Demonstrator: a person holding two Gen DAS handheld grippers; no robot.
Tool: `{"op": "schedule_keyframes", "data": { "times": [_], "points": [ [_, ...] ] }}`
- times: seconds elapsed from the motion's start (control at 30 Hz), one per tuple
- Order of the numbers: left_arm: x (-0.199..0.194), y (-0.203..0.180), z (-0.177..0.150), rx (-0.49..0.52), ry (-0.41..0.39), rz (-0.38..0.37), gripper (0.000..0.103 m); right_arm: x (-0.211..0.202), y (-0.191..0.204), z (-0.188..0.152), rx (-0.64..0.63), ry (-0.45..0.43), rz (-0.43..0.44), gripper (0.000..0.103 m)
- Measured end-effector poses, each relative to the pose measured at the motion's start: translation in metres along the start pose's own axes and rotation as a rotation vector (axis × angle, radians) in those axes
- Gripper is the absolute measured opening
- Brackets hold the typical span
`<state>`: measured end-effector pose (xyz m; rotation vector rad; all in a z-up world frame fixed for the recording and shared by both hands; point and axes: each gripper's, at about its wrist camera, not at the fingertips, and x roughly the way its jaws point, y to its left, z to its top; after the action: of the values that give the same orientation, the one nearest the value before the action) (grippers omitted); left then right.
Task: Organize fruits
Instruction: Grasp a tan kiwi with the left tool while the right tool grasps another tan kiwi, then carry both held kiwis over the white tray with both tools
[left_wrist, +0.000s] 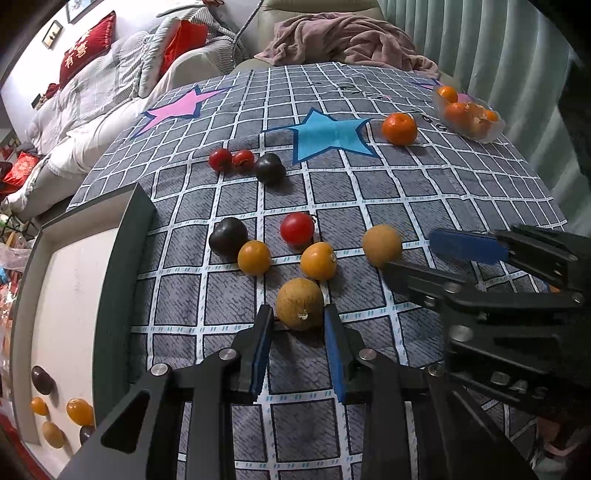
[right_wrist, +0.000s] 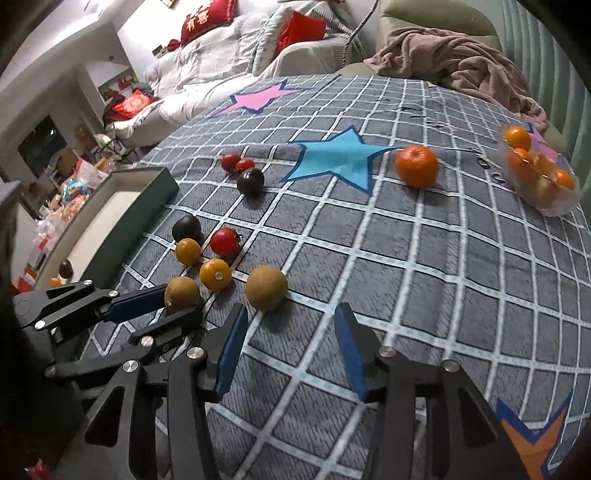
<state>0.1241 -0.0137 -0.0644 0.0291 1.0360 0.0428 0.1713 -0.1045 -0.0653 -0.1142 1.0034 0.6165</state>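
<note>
Fruits lie scattered on the checked cloth (left_wrist: 424, 192). Nearest, lower centre of the left wrist view: a tan fruit (left_wrist: 300, 303) sits between the fingers of the left gripper (left_wrist: 299, 321), pads flanking its sides, parted, whether touching cannot be told.

Risk: the fruit is round on soft cloth; an off-centre squeeze could squirt it forward into the yellow fruit (left_wrist: 318, 260) just beyond, scattering the cluster. The right gripper (right_wrist: 291, 314) crowds close at the right; a collision is possible.

Pose: left gripper low, angled down, level with the cloth. Right gripper also low, fingers wide apart, empty, just short of a second tan fruit (right_wrist: 266, 287).

Farther: another yellow fruit (left_wrist: 254, 257), dark plum (left_wrist: 228, 236), red tomato (left_wrist: 297, 229). At left edge, a dark-rimmed tray (left_wrist: 122, 258) already holding several fruits. Upper right, an orange (left_wrist: 399, 128) and a clear dish (left_wrist: 491, 131) of oranges.
</note>
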Motion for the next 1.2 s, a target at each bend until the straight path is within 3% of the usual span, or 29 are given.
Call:
{"op": "schedule_keyframes", "data": {
  "times": [0.13,0.2,0.53,1.03,1.1,1.13,1.2],
  "points": [
    [0.0,0.0,0.001,-0.004,0.004,-0.001,0.03,0.011,0.011,0.01,-0.038,0.001,0.0,0.05],
    [0.001,0.0,0.002,-0.007,0.005,-0.003,0.03,0.013,0.013,0.012,-0.044,0.009,0.003,0.027],
    [-0.002,0.002,-0.005,-0.007,-0.005,-0.03,0.03,-0.008,0.0,-0.013,0.057,0.011,0.018,0.027],
    [-0.013,0.009,-0.011,-0.033,-0.041,-0.032,0.03,-0.023,0.002,-0.036,0.078,0.018,0.0,0.028],
    [-0.014,0.007,-0.009,-0.02,-0.047,-0.033,0.056,-0.026,-0.002,-0.037,0.087,0.015,-0.006,0.028],
    [-0.016,0.006,-0.009,-0.02,-0.063,-0.022,0.078,-0.027,-0.005,-0.037,0.095,0.011,-0.011,0.028],
    [-0.022,0.005,-0.008,-0.018,-0.116,-0.003,0.078,-0.03,-0.011,-0.038,0.113,0.007,-0.013,0.028]
  ]
}}
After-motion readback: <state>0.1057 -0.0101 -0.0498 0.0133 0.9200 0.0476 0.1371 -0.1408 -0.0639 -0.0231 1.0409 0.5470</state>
